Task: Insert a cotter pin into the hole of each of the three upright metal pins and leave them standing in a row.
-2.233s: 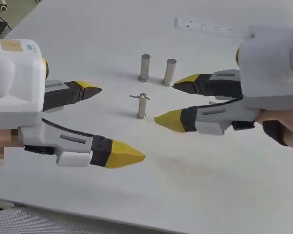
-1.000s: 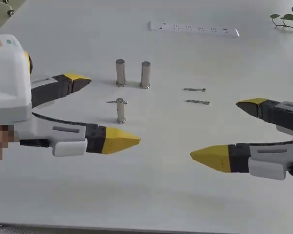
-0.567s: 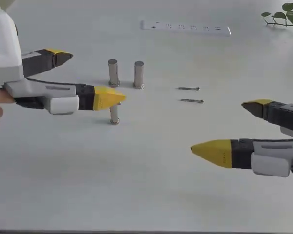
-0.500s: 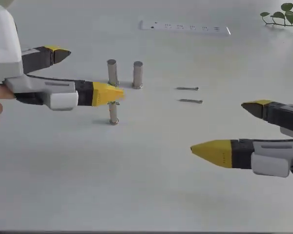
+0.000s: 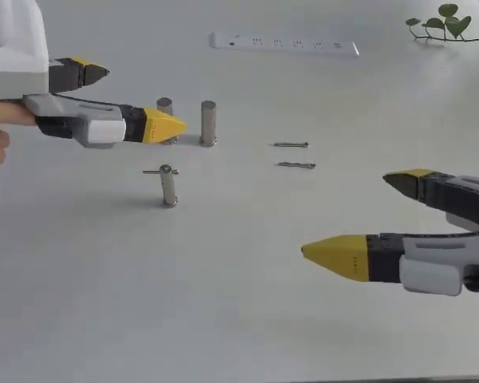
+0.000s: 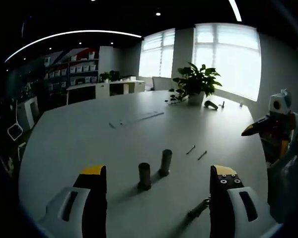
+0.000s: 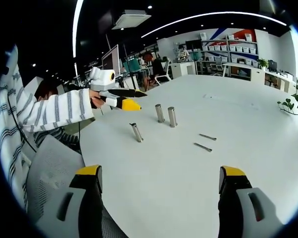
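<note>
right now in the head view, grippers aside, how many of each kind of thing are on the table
upright metal pins: 3
cotter pins: 3 (2 loose, 1 through the front pin)
power strip: 1
plant sprig: 1
total: 8

Office: desks [image 7: 237, 67], storage shelves [image 6: 71, 68], potted plant [image 6: 194, 83]
</note>
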`<state>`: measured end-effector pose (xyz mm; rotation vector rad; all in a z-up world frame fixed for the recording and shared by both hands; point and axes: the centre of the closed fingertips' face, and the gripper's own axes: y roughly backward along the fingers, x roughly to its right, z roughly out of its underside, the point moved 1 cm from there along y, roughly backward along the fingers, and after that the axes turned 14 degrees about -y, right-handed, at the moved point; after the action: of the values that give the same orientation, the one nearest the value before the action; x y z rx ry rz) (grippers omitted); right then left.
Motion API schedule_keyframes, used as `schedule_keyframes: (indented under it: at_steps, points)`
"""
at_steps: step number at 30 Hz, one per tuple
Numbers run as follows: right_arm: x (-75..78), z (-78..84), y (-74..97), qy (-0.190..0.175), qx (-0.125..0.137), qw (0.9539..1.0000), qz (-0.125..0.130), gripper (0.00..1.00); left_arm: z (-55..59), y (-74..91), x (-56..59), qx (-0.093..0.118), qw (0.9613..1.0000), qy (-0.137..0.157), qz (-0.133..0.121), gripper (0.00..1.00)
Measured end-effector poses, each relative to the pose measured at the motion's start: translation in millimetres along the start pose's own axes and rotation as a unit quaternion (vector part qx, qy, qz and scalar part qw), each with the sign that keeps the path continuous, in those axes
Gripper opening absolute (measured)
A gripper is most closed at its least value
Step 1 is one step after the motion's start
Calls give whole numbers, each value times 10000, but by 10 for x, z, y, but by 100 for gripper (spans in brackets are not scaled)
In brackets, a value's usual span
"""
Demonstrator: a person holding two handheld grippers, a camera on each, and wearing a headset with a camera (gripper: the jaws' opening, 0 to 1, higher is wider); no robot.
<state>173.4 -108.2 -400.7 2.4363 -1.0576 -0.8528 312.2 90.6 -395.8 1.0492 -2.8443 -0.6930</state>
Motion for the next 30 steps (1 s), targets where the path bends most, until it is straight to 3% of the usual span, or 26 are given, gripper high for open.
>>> schedule_keyframes:
  at_steps: [3, 7, 16, 30]
  points:
    - [7, 13, -2, -27, -4, 10000, 14, 96, 79, -79, -45, -214, 9997, -139, -36, 74]
    - [-4, 38, -15, -46, -29, 10000, -2, 96, 95, -174, -71, -203, 9997, -118, 21, 66]
    - [14, 45, -31, -80, -82, 9999, 13, 95, 315, -378, -129, -548, 9985, -36, -7, 49]
    - [-28, 141, -51, -96, -239, 9997, -24, 92, 416, -579, -180, -641, 9979, -43, -99, 27]
